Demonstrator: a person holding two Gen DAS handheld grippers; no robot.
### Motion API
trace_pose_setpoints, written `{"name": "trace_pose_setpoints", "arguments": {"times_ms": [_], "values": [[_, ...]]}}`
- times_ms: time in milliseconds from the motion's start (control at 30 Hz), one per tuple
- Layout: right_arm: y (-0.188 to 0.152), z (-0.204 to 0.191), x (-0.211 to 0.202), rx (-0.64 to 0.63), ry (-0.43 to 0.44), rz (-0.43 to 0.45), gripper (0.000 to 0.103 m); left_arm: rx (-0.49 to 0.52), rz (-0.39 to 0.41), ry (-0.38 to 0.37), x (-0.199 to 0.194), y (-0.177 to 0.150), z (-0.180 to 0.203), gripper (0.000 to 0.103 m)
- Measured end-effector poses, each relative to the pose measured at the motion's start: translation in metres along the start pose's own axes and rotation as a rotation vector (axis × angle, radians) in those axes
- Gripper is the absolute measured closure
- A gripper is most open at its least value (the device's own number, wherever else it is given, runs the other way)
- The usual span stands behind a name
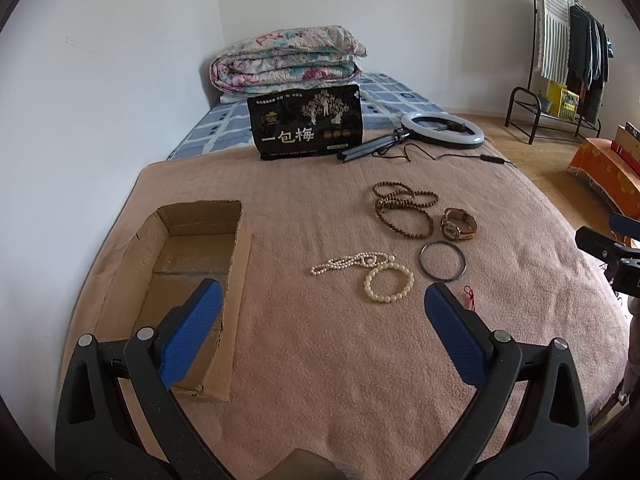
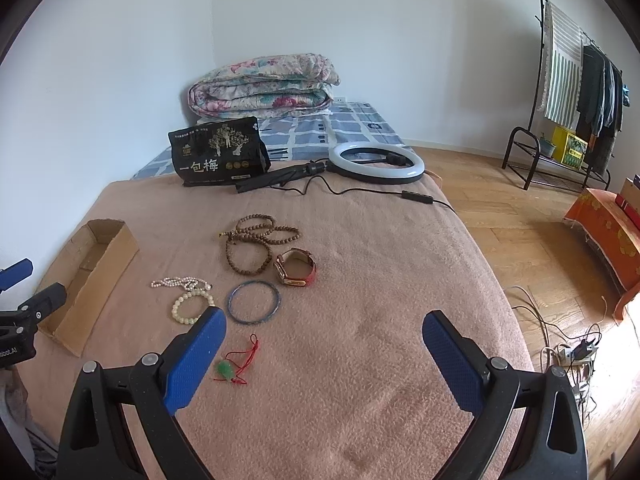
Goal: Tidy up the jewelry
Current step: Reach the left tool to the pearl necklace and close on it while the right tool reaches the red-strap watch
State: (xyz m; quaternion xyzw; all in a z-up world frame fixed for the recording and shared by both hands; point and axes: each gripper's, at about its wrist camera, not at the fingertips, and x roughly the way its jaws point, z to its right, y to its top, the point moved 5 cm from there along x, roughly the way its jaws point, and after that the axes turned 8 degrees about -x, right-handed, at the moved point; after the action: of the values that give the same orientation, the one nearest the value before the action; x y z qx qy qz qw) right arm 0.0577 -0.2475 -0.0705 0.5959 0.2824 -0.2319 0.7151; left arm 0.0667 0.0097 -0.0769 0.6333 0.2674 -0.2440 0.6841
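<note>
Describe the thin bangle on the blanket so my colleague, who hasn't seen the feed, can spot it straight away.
On the pink blanket, find the jewelry lying right of the cardboard box. The bangle lies flat between the watch and the cream bead bracelet. It is the only plain, rigid hoop there: thin, dark bluish, with no beads or strap.

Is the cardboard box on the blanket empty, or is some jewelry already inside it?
Empty, as far as visible: the cardboard box shows only bare floor; a finger hides part.

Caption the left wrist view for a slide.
Open left gripper hovers over pink blanket between empty brown cardboard box and cream beaded bracelet.
</note>
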Motion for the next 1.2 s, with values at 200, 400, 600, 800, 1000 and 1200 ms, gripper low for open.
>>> {"name": "trace_pose_setpoints", "arguments": {"times_ms": [200,400,600,800,1000,1200], "values": [[0.005,0.011,0.029,0.032,0.070,-0.071,0.003,-0.028,-0.077,-0.019,0.027,0.007,0.000,0.008],[0.012,0.023,0.060,0.089,0.113,-0.141,0.006,-0.034,-0.167,-0.034,0.063,0.014,0.002,0.023],[0.025,0.024,0.095,0.046,0.108,-0.185,0.009,-0.065,-0.228,-0.048,0.093,0.016,0.008,0.038],[0.035,0.019,0.132,0.050,0.162,-0.234,0.017,-0.055,-0.283,-0.072,0.123,0.017,0.022,0.045],[0.039,0.017,0.159,0.090,0.211,-0.281,0.028,-0.111,-0.370,-0.086,0.163,0.018,0.024,0.051],[0.042,0.016,0.171,0.127,0.243,-0.307,0.035,-0.179,-0.419,-0.046,0.191,0.020,0.012,0.056]]}}
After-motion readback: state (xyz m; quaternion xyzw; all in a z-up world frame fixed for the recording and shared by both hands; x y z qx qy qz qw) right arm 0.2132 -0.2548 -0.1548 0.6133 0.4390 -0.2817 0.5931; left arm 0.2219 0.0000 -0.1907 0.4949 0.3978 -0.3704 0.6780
